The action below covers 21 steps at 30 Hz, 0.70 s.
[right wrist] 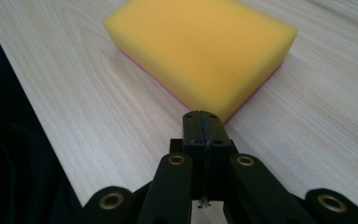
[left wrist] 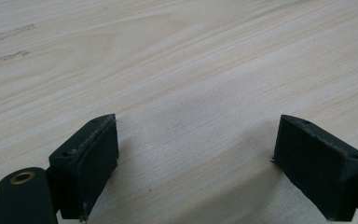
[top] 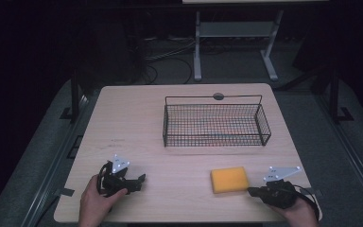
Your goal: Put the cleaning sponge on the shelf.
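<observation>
The yellow sponge (top: 229, 180) lies flat on the surface (top: 137, 123), near its front edge, just left of the right tool (top: 252, 191) (jaws pressed together, empty); the left tool (top: 141, 179), wide open and empty, sits well apart.

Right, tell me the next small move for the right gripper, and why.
Probably open the right gripper first. Its fingers are pressed together, tips just short of the yellow sponge's near corner, so shut it cannot take the sponge. The sponge lies flat on the table, in front of the wire basket.
</observation>
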Each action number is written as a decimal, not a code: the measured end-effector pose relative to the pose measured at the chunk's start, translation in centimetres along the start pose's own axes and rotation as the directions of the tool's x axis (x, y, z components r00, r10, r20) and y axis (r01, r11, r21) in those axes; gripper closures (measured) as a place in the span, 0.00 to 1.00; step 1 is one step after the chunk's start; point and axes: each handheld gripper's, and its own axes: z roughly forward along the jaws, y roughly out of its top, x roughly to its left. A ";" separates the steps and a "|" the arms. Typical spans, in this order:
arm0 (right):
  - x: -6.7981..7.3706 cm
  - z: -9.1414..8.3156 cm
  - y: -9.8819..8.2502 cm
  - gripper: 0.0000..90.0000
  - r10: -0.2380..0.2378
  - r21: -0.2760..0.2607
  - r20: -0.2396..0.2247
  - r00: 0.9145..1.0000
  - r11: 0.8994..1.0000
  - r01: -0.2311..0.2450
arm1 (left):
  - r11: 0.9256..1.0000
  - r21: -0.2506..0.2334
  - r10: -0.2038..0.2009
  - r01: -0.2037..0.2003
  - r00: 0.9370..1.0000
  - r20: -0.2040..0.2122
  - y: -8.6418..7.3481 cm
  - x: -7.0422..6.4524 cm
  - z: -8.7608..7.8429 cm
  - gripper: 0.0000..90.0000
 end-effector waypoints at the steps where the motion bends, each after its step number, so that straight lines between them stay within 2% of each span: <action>1: -0.1 0.0 0.0 1.00 0.000 -0.001 0.000 1.000 1.000 0.000 | 1.000 0.000 0.000 0.000 1.000 0.000 0.0 0.0 0.0 0.14; 21: -1.5 0.5 1.4 1.00 -0.009 -0.005 0.026 1.000 1.000 0.009 | 1.000 0.000 0.000 0.000 1.000 0.000 0.0 0.0 0.0 0.14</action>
